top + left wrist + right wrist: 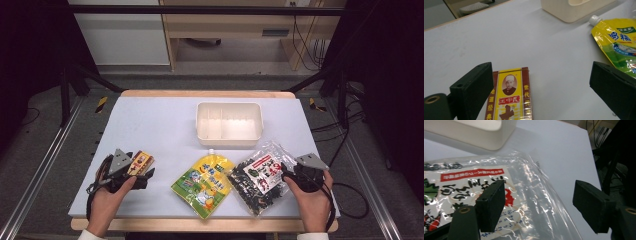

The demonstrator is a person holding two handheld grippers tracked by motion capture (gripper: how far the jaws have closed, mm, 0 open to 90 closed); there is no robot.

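A yellow and red box (141,161) with a portrait on it lies flat at the table's left front. My left gripper (138,172) is open around it. In the left gripper view the box (510,97) sits close to the left jaw, with a wide gap to the right one, and the gripper (541,82) touches nothing. A clear bag of dark dried food (259,177) with a red and white label lies at the right front. My right gripper (286,171) is open over its right edge. In the right gripper view the bag (499,180) lies under the spread jaws of the gripper (540,195).
A yellow-green spouted pouch (204,184) lies between the box and the bag, also seen as the pouch (619,40) in the left gripper view. A white two-compartment bin (229,135) stands past them at mid-table, its wall (486,140) just beyond the bag.
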